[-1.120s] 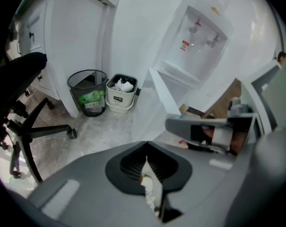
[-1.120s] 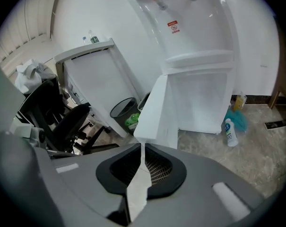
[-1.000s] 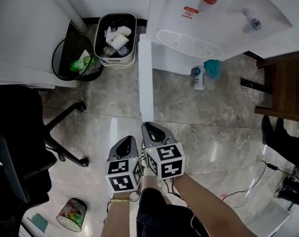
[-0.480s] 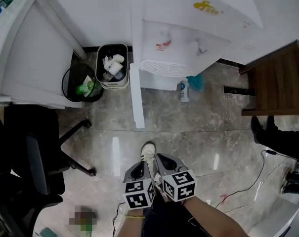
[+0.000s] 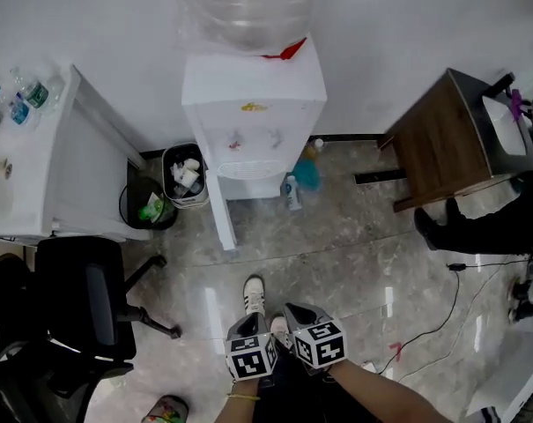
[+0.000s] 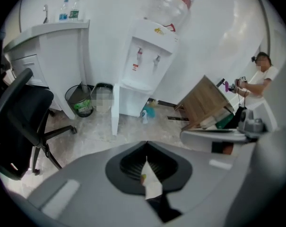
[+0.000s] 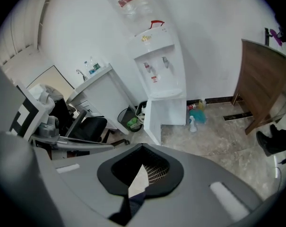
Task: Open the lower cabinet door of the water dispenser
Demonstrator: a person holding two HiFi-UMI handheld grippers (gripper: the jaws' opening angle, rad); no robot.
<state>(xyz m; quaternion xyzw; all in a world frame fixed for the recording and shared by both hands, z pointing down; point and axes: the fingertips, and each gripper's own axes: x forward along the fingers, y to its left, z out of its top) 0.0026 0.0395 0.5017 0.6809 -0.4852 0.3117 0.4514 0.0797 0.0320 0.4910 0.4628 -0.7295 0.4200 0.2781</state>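
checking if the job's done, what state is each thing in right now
lower cabinet door: open, swung out from the water dispenser
water bottle: upside down on top of the dispenser
left gripper: shut, empty
right gripper: shut, empty
trash bin: unlidded, holding rubbish

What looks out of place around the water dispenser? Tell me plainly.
The lower door of the water dispenser stands swung wide open over the floor. A spray bottle and a teal cloth sit on the floor beside its base rather than put away. Nothing looks spilled or broken.
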